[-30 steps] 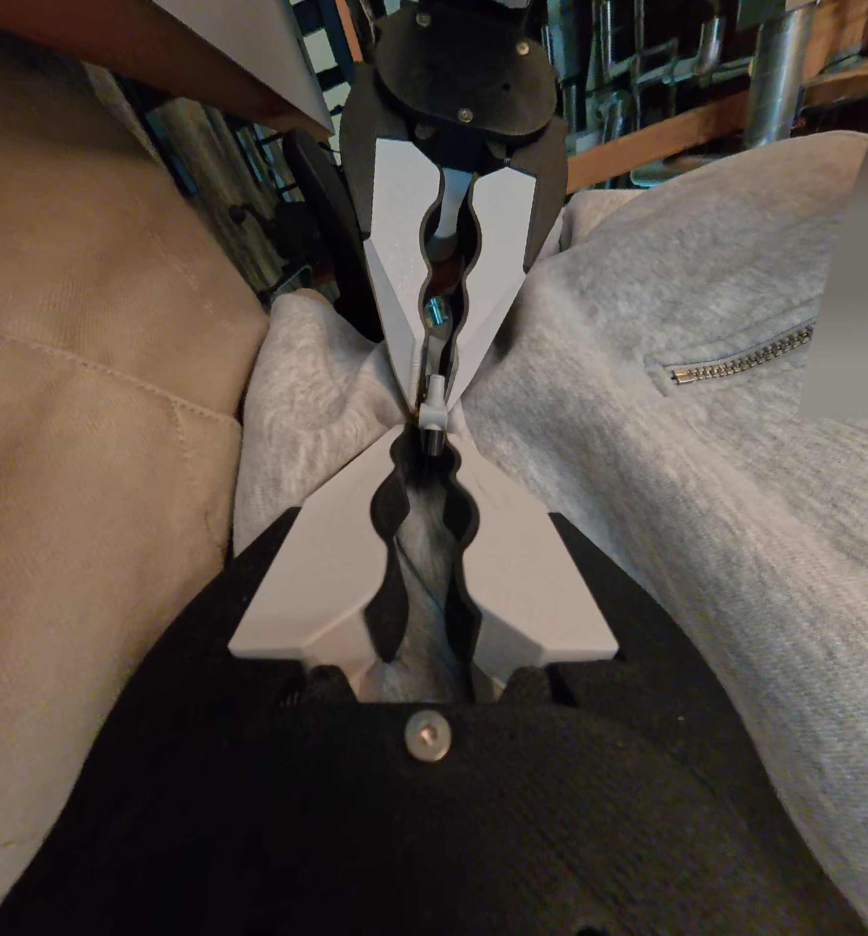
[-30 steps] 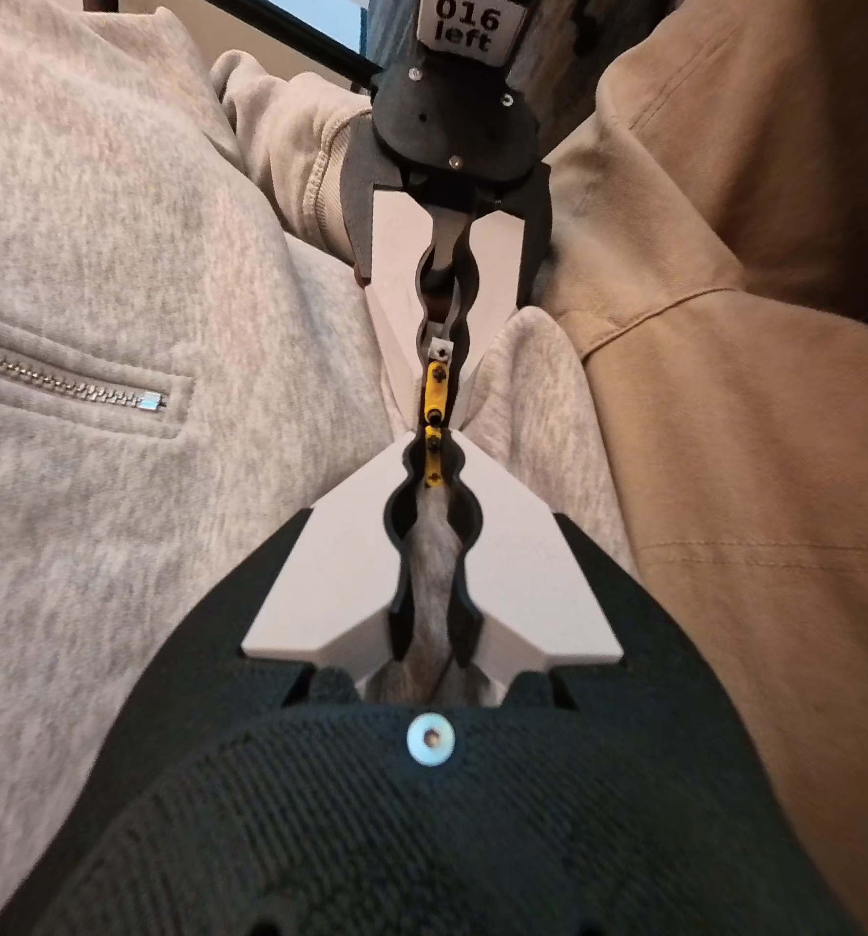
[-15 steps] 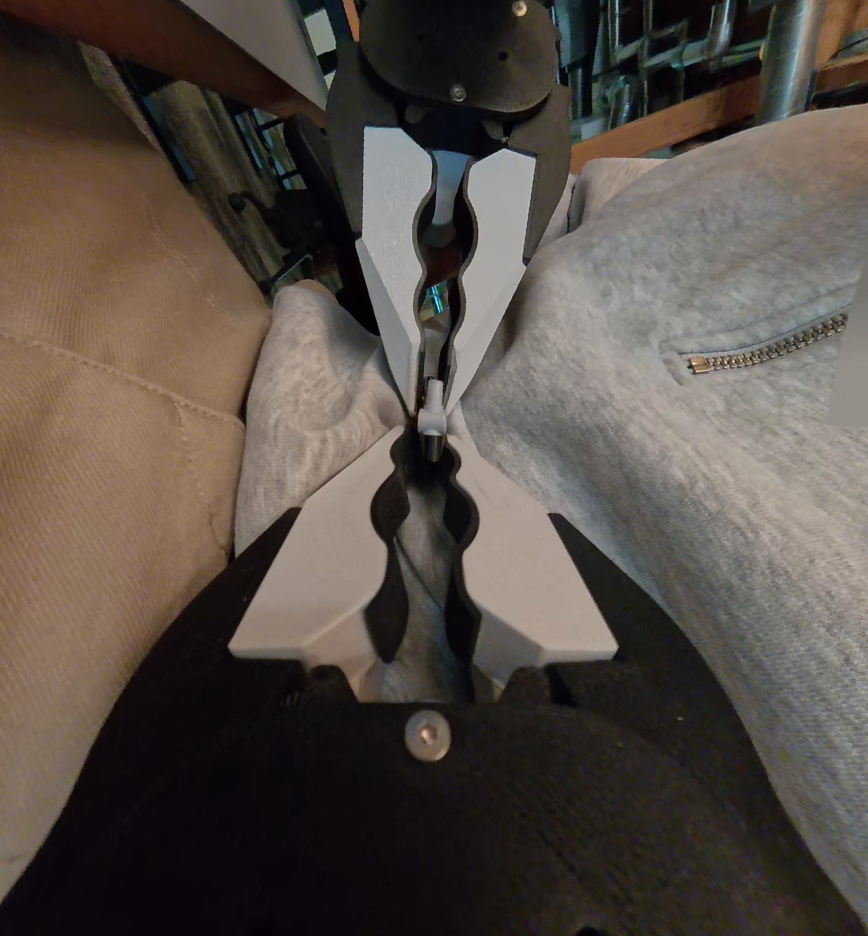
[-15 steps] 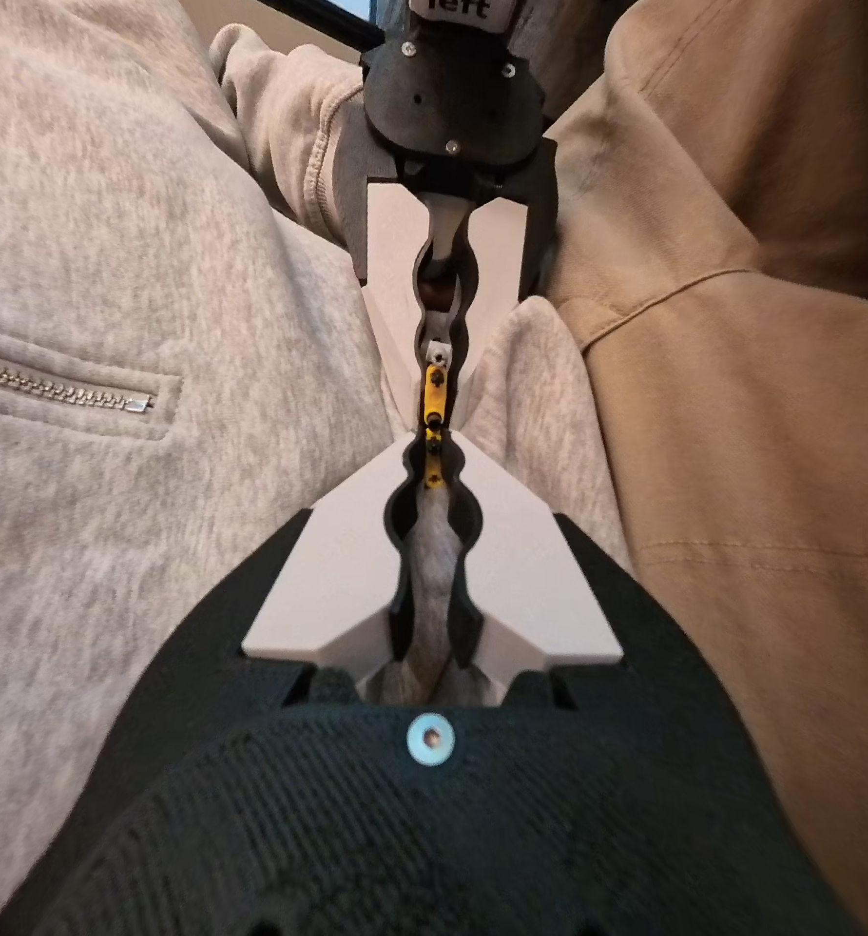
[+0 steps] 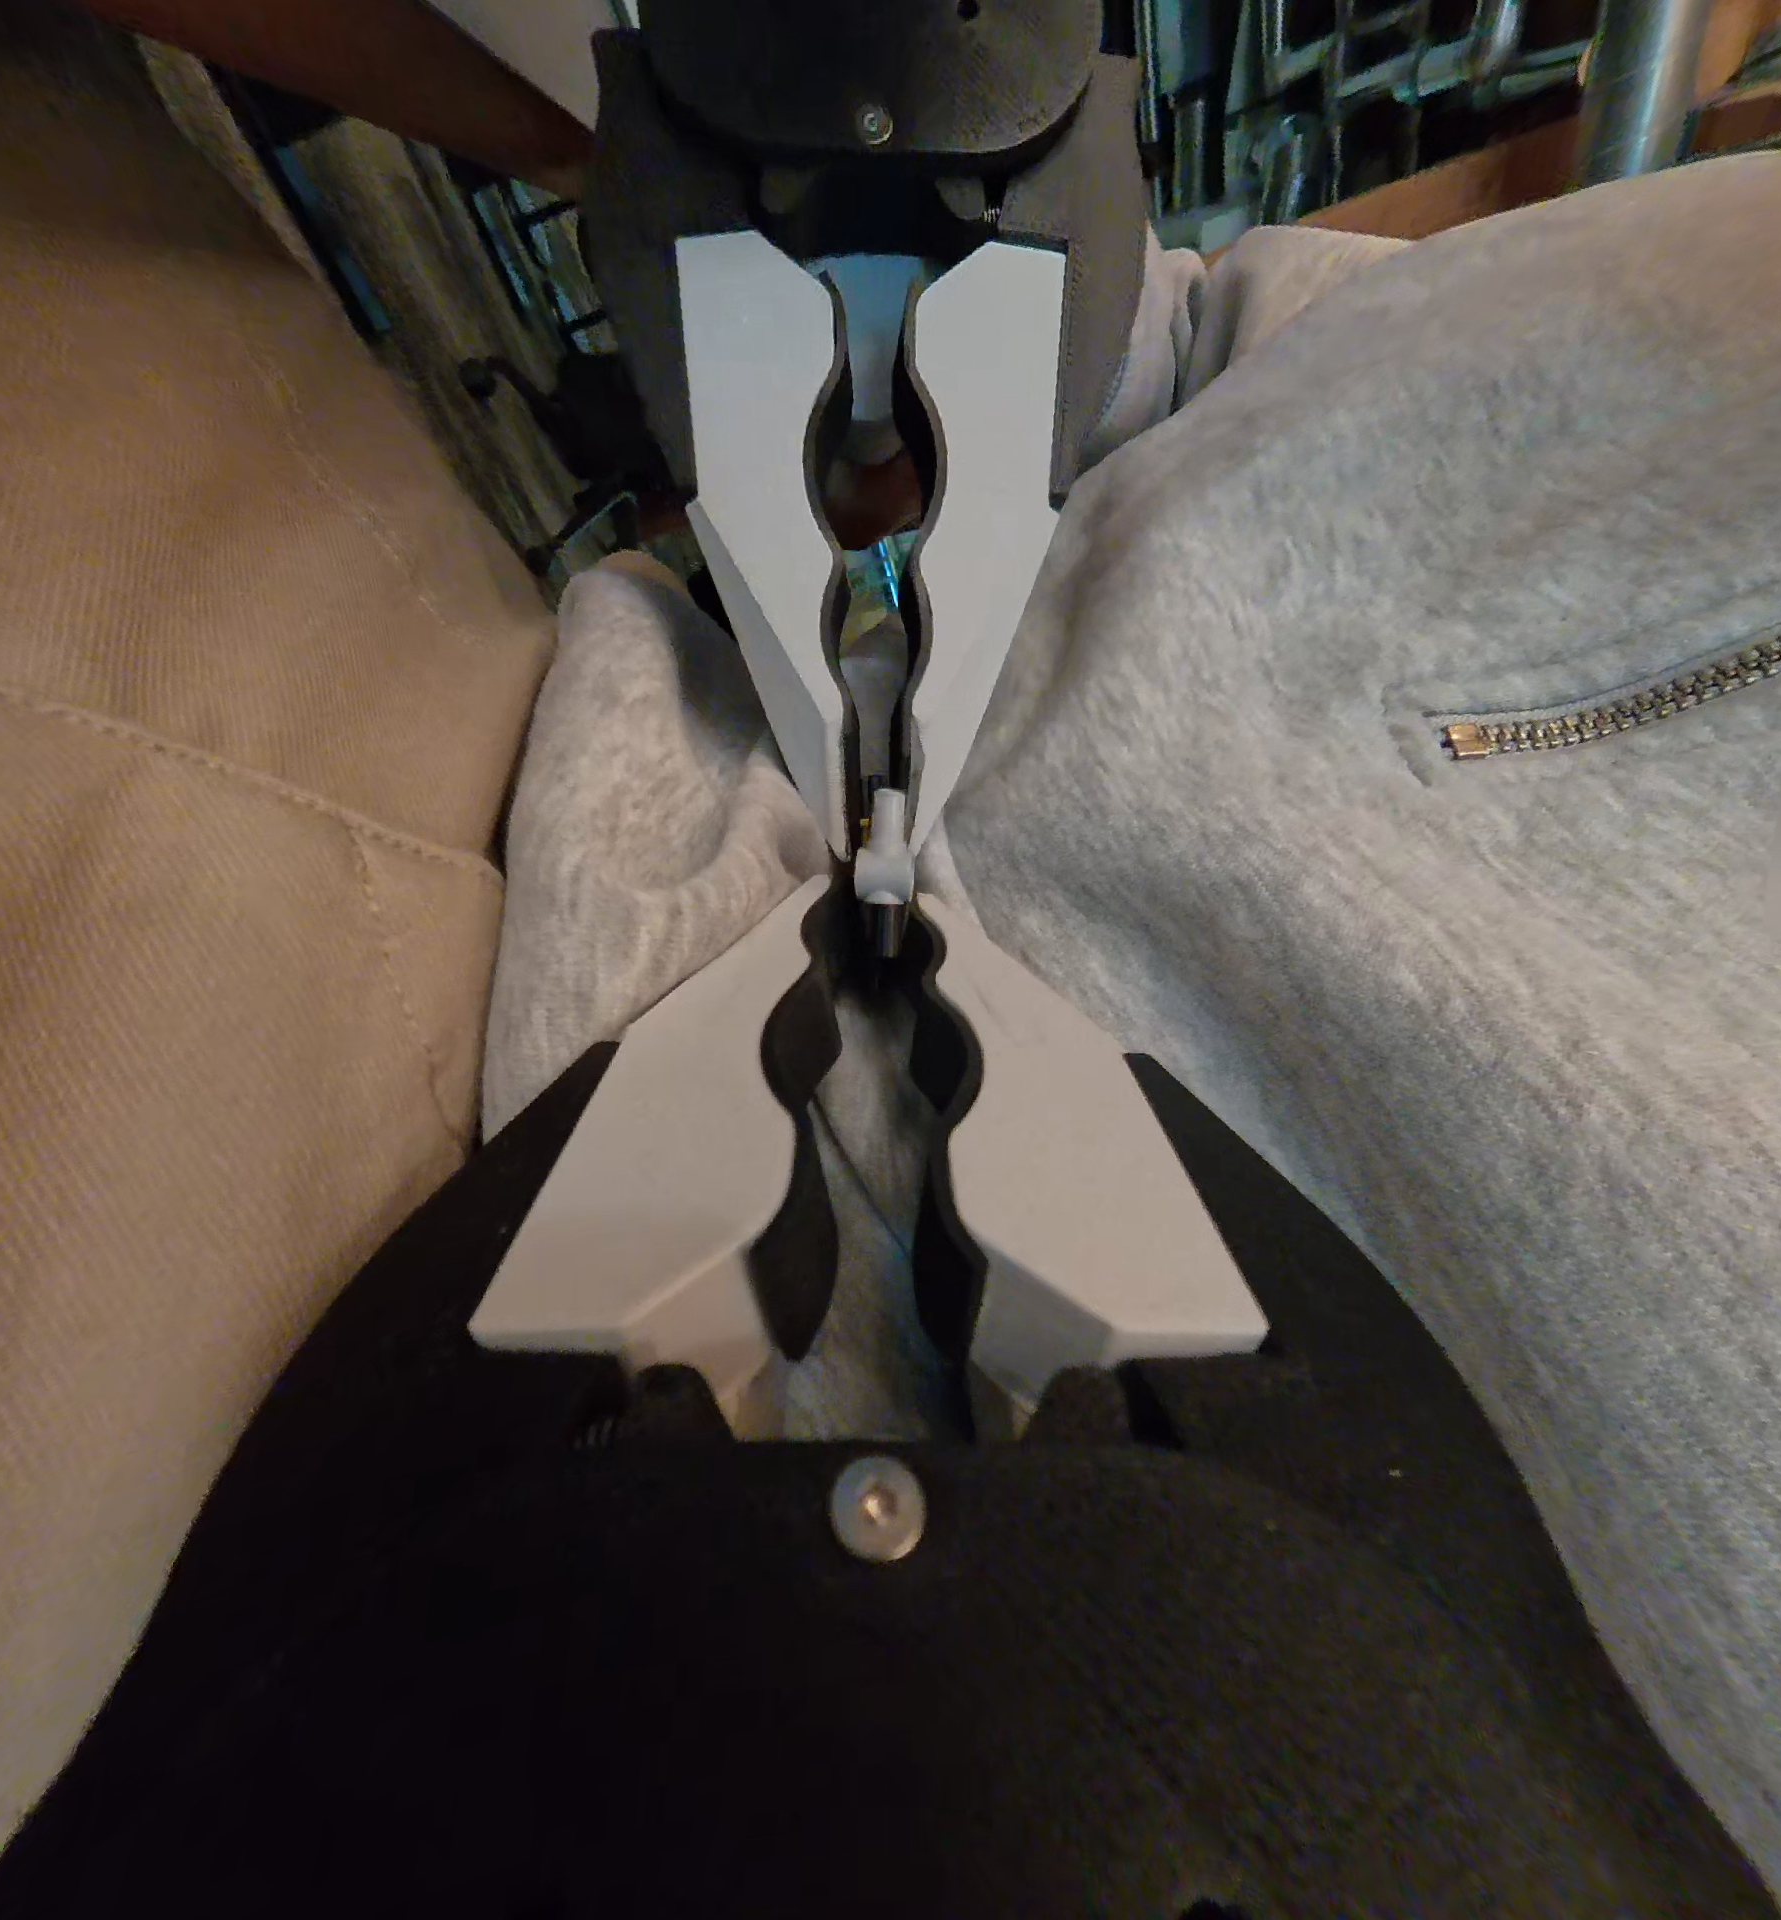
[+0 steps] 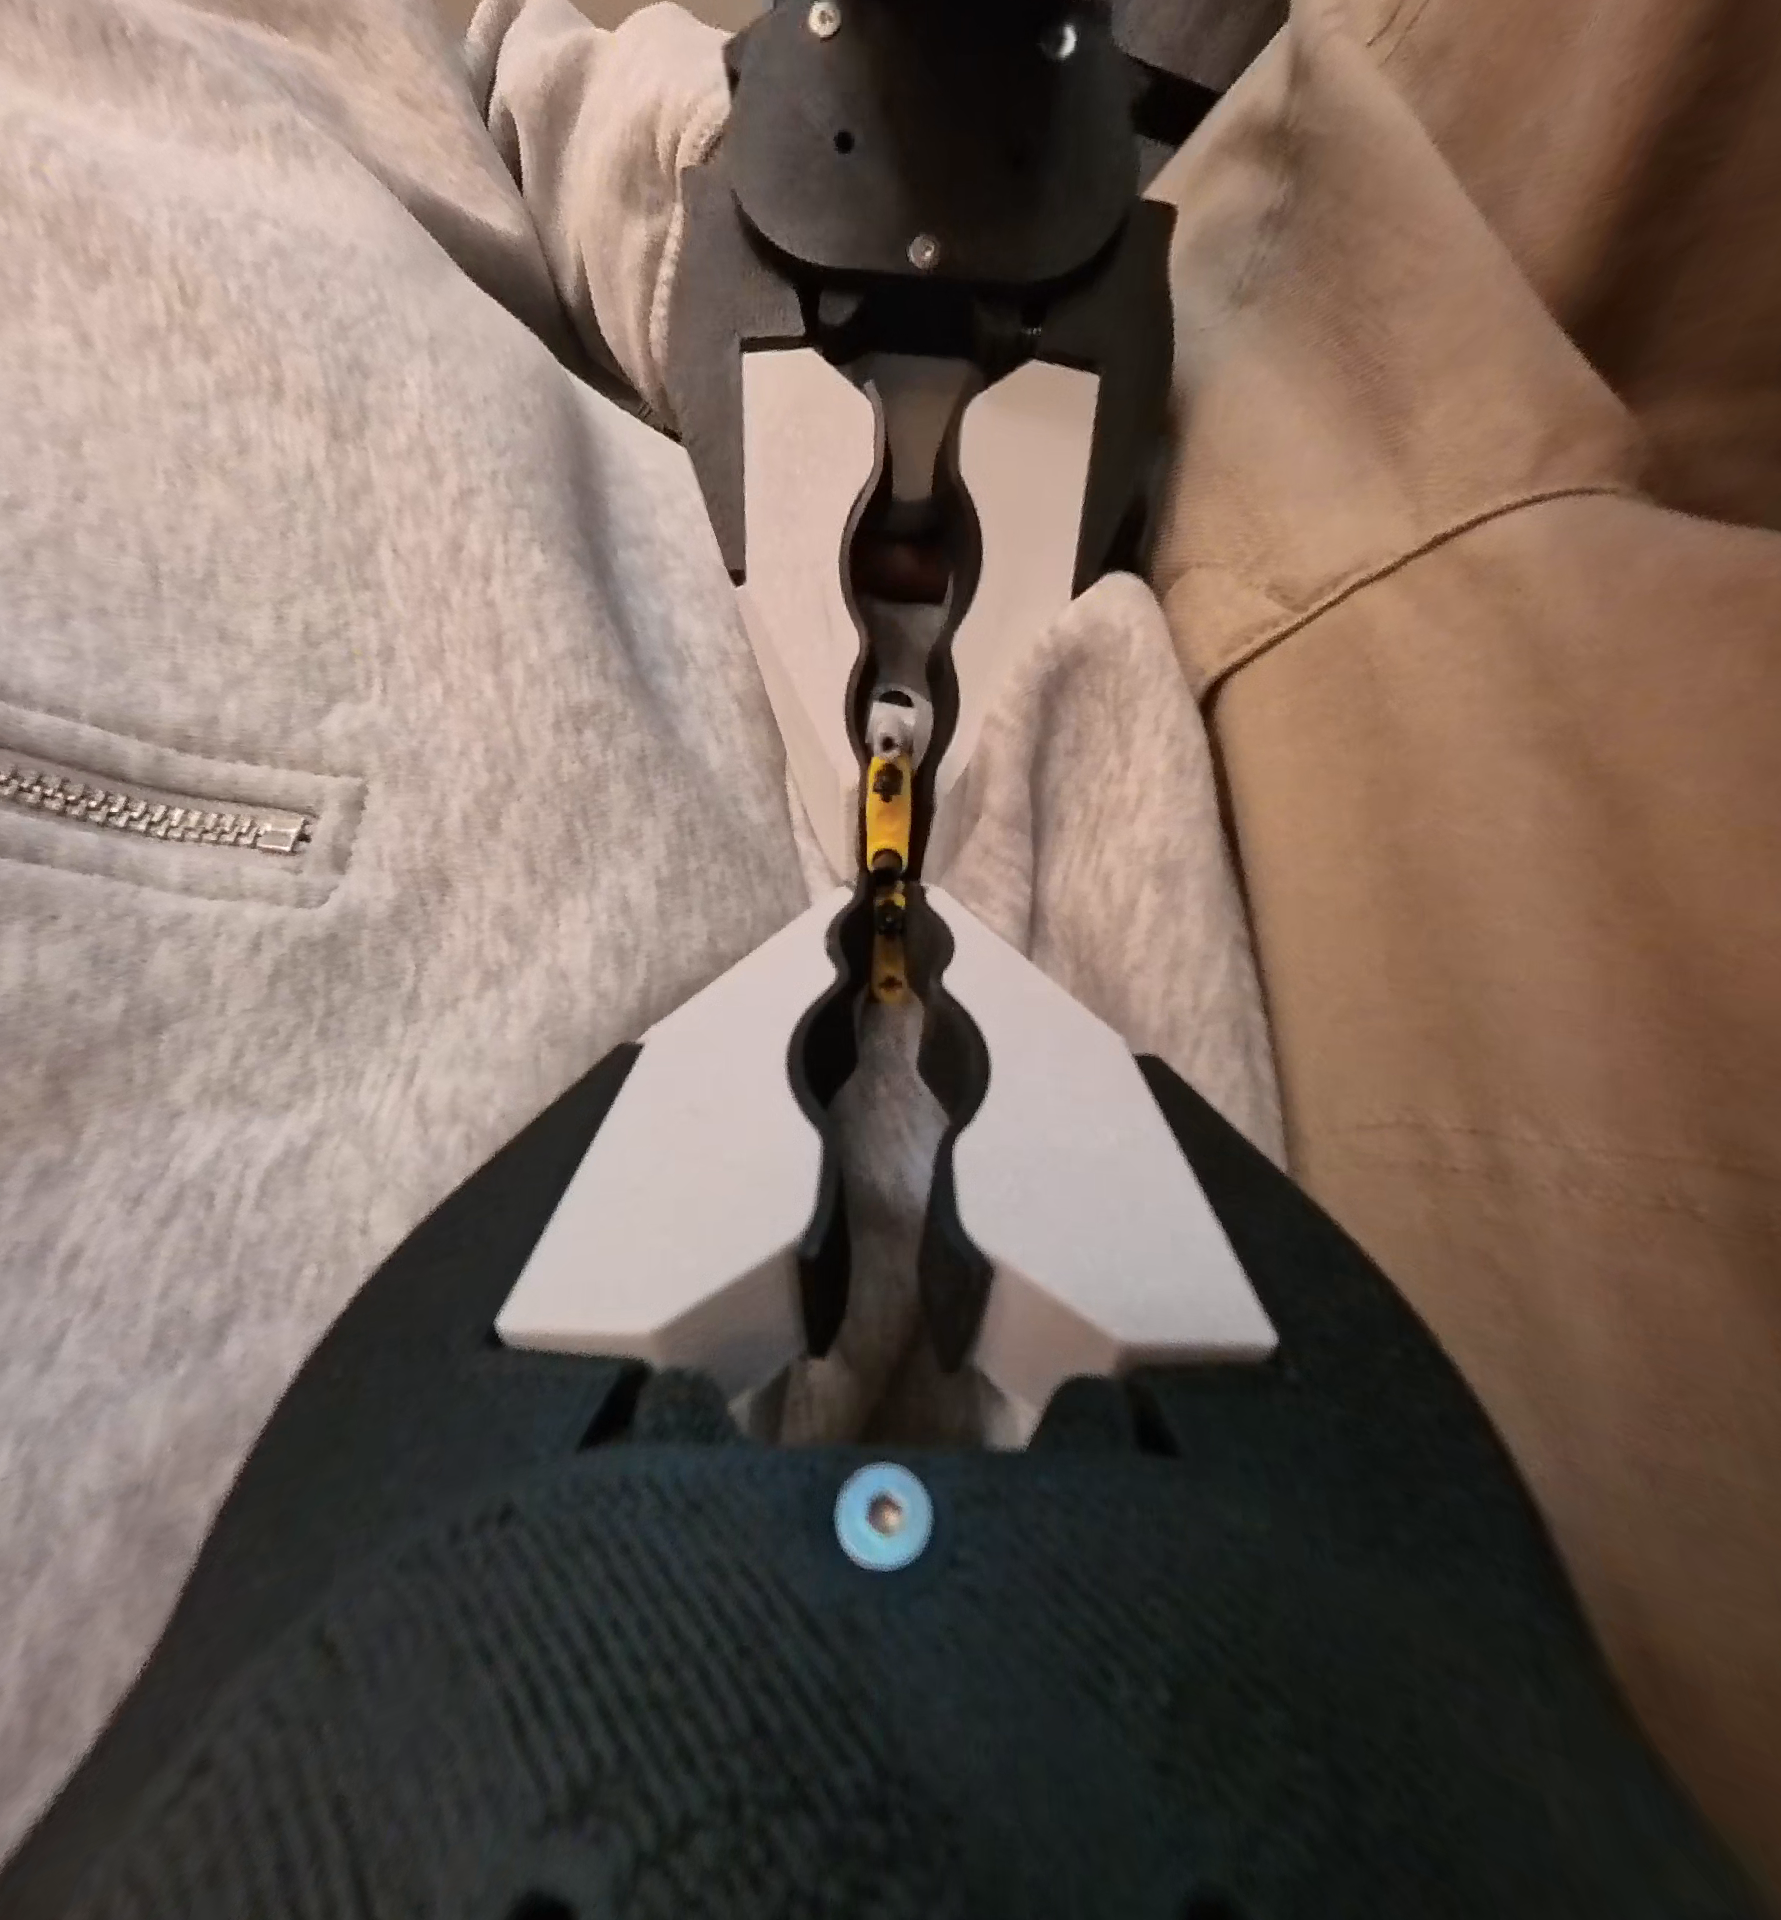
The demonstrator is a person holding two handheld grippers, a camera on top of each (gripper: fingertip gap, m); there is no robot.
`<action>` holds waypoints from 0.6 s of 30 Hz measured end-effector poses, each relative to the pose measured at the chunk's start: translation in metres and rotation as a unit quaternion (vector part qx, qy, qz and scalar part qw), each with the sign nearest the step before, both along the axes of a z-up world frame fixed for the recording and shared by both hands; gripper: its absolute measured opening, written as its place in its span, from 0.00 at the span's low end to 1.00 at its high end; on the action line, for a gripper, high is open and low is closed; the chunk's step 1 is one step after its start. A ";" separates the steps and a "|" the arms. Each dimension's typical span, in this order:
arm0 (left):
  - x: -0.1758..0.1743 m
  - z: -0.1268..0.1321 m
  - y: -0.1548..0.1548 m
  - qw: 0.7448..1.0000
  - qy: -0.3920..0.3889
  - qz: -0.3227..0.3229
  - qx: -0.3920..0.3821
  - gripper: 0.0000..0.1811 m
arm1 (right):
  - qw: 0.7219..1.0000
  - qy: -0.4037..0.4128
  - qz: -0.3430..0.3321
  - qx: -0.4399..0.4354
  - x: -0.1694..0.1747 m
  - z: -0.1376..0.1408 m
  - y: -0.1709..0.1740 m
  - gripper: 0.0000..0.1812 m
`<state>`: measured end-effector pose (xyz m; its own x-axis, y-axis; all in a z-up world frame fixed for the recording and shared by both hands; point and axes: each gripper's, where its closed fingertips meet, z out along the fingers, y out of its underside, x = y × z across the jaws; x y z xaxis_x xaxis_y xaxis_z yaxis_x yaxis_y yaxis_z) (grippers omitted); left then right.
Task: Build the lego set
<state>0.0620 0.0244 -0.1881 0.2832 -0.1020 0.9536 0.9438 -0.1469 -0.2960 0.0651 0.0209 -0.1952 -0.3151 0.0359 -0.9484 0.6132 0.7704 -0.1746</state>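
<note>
Lego parts sit pinched between two grippers that meet tip to tip over a lap in grey sweatpants, with tan trousers on the left of the left wrist view. Biggest change since a second ago: each gripper now fills more of the other's camera, its black body running off the top edge, so the pair have drawn closer along one line. I judge that a push to seat one piece in the other, and the join looks nearly home.

Left gripper is clamped on a small black pin, whose far end sits in a light grey connector. Right gripper is clenched on a yellow beam studded with dark pins.

From the left wrist view the connector is plain, but the beam is almost wholly hidden inside the far fingers. From the right wrist view the beam runs out from the near tips into the far gripper's fingers, and the grey connector shows only as a small pale piece at its far end. A pocket zip lies well off to the left.
</note>
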 end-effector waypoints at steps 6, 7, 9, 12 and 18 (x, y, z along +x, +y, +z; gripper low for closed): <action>0.000 0.000 0.000 1.000 0.000 -0.003 0.001 0.02 | 1.000 0.012 -0.015 -0.001 -0.001 0.003 -0.003 0.02; 0.001 0.000 0.000 1.000 0.002 -0.004 0.000 0.02 | 1.000 0.013 -0.014 -0.001 -0.001 0.004 -0.004 0.02; 0.000 -0.001 0.000 1.000 -0.001 -0.004 0.002 0.02 | 1.000 0.016 -0.017 -0.003 -0.002 0.005 -0.005 0.02; 0.001 -0.001 0.000 1.000 0.005 -0.004 -0.002 0.02 | 0.999 0.034 -0.006 -0.003 -0.003 0.007 -0.008 0.02; 0.002 0.001 0.000 1.000 0.017 -0.005 -0.003 0.02 | 0.999 0.040 -0.006 -0.004 -0.003 0.009 -0.009 0.02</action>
<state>0.0641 0.0247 -0.1876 0.3141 -0.1001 0.9441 0.9318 -0.1578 -0.3267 0.0621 0.0117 -0.1866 -0.3888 0.0322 -0.9208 0.6058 0.7619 -0.2292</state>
